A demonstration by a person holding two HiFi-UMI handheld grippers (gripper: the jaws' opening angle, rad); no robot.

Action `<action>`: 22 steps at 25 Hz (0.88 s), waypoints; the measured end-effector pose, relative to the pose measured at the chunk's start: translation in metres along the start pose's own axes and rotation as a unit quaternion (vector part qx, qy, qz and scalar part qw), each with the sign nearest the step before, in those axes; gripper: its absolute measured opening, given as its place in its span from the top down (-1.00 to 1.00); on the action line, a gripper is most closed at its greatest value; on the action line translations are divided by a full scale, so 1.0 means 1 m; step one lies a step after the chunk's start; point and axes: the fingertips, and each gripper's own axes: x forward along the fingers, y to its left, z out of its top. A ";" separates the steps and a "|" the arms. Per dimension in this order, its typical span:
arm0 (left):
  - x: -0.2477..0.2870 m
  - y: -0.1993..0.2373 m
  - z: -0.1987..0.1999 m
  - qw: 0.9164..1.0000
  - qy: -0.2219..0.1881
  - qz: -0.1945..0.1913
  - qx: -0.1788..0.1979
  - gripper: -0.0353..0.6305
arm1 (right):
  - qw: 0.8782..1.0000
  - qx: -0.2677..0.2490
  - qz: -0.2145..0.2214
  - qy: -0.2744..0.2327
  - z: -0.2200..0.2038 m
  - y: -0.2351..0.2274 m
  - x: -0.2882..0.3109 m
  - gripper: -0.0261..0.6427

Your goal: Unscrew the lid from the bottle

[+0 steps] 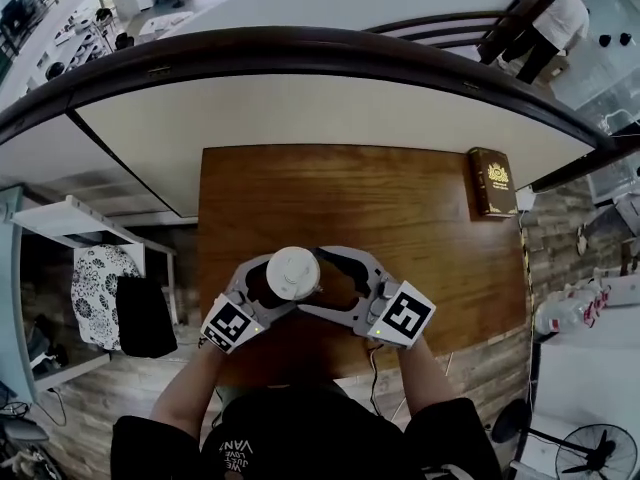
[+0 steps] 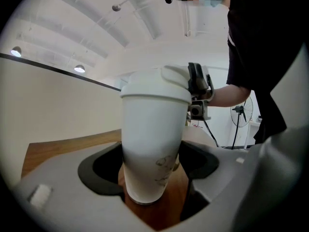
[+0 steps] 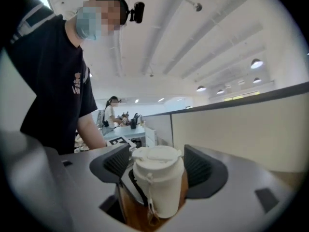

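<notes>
A white bottle (image 1: 293, 273) with a white lid (image 3: 157, 154) stands upright on the wooden table (image 1: 350, 198), near its front edge. My left gripper (image 1: 272, 290) is shut on the bottle's lower body (image 2: 149, 153), a dark pad pressed to each side. My right gripper (image 1: 318, 283) comes in from the right at lid height. It is open, and its ribbed pads (image 3: 199, 167) flank the lid with small gaps. The lid's strap hangs down the side facing the right gripper. In the left gripper view the right gripper (image 2: 198, 93) shows behind the lid.
A brown book (image 1: 492, 180) lies at the table's right edge. A white partition (image 1: 330, 108) runs along the far side. A shelf with a patterned cloth (image 1: 100, 278) stands left of the table, and a fan (image 1: 590, 453) on the floor at the lower right.
</notes>
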 end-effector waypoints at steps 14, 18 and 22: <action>0.002 -0.002 -0.002 1.000 0.002 0.001 -0.007 -0.18 | 0.988 -0.004 -0.152 0.015 -0.011 0.012 0.006 -0.04; 0.002 -0.002 -0.001 1.000 0.002 0.003 -0.006 -0.18 | 0.996 -0.009 -0.087 0.023 -0.009 0.005 0.013 -0.04; 0.003 -0.003 -0.001 1.000 0.000 0.010 -0.006 -0.18 | 0.998 -0.045 0.006 0.041 -0.008 0.008 0.018 -0.05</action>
